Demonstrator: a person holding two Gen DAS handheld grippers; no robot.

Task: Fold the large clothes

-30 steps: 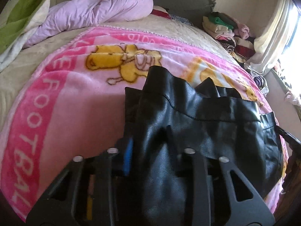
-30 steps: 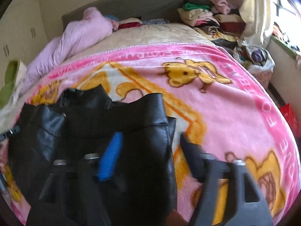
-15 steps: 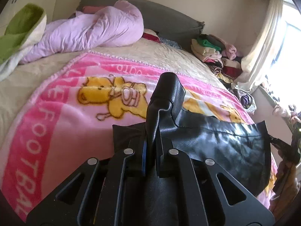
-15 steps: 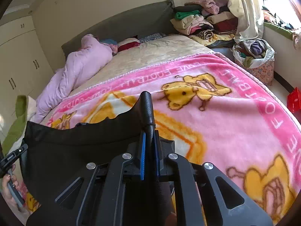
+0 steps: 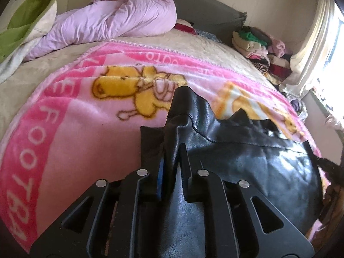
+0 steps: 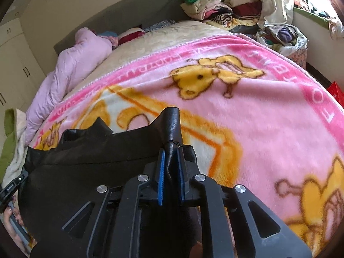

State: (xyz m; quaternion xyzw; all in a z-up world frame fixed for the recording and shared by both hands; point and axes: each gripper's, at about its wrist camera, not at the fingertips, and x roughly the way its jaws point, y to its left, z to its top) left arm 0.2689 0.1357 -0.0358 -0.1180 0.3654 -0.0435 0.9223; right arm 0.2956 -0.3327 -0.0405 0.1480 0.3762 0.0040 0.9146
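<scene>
Both tongs, left (image 5: 172, 167) and right (image 6: 171, 169), are clenching the black garment's (image 5: 247, 161) near corners, easing slightly; next, carrying them far across the bed (image 6: 268, 118) for a fold.

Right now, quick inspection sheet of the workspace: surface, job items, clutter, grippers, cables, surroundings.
Surface: pink bear-print blanket spread over the bed.
Job's things: black leather garment lying on the blanket, two corners raised.
Clutter: lilac duvet bunched near the headboard.
Grippers: left gripper and right gripper each pinch a corner of the garment.
Cables: nothing seen.
Surroundings: stack of folded clothes, curtain, wardrobe doors.
</scene>
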